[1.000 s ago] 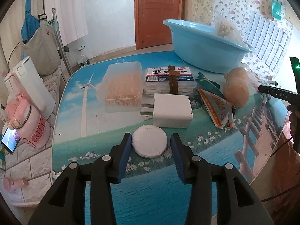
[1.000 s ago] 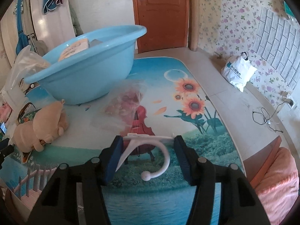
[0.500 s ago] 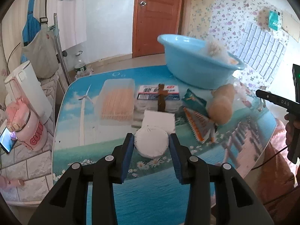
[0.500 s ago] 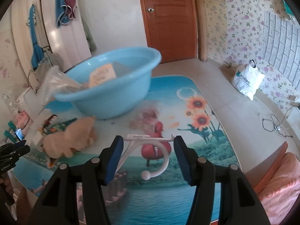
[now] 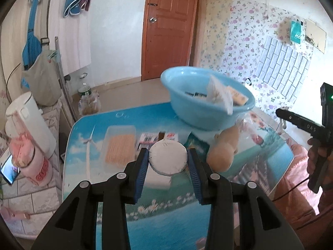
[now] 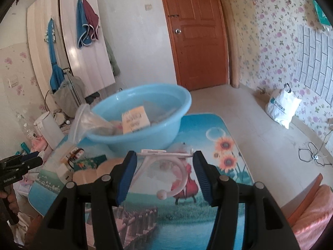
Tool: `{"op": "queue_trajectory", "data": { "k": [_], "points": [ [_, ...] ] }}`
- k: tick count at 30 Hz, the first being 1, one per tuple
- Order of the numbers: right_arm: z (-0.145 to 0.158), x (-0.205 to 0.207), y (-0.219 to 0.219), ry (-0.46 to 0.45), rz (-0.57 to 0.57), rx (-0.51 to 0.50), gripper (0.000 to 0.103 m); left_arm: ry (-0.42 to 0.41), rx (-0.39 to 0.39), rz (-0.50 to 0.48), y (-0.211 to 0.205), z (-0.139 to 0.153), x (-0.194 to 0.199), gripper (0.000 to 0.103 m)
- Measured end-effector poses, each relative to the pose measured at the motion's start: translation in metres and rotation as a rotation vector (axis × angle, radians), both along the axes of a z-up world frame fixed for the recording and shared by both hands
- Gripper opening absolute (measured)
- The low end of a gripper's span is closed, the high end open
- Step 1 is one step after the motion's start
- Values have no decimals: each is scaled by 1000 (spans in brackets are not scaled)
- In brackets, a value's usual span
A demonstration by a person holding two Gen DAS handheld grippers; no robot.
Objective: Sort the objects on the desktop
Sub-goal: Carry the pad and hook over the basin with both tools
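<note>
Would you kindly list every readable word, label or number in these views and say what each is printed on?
"DAS": on the right gripper body, left wrist view.
Red letters on the pink jar: only partly legible.
Labels on the flat box, the basin's carton and the white bag: too blurred.

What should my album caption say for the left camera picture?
Left gripper lifts a white round disc toward the blue basin.

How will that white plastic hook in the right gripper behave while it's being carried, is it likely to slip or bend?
The white plastic hook looks thin and light, probably rigid with slight flex. The right gripper pinches only its flat top bar at the ends, so the curved part hangs free and might swivel. Smooth plastic could slip, though the ribbed blue pads should help.
</note>
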State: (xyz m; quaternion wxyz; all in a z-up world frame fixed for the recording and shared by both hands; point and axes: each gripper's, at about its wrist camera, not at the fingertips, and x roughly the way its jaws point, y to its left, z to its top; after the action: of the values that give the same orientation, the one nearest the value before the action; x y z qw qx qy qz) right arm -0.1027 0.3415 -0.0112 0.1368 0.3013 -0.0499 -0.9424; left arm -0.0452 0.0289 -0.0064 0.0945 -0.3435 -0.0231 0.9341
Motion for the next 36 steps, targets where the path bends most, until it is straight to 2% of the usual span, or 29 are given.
{"op": "queue_trajectory", "data": {
  "k": [6,14,19,36],
  "points": [
    [5,-14,-4,1,39,-34,55,22,-3,-39,20,17,-19,37],
    [16,-30,-24,18,139,-18,55,15,-10,-113,54,28,-46,37],
    [14,-43,-33,5,182,-3,55,-7,-15,-147,70,26,-63,37],
    [3,-101,-42,-25,214,23,55,-61,-53,-223,110,10,-135,37]
  ]
}}
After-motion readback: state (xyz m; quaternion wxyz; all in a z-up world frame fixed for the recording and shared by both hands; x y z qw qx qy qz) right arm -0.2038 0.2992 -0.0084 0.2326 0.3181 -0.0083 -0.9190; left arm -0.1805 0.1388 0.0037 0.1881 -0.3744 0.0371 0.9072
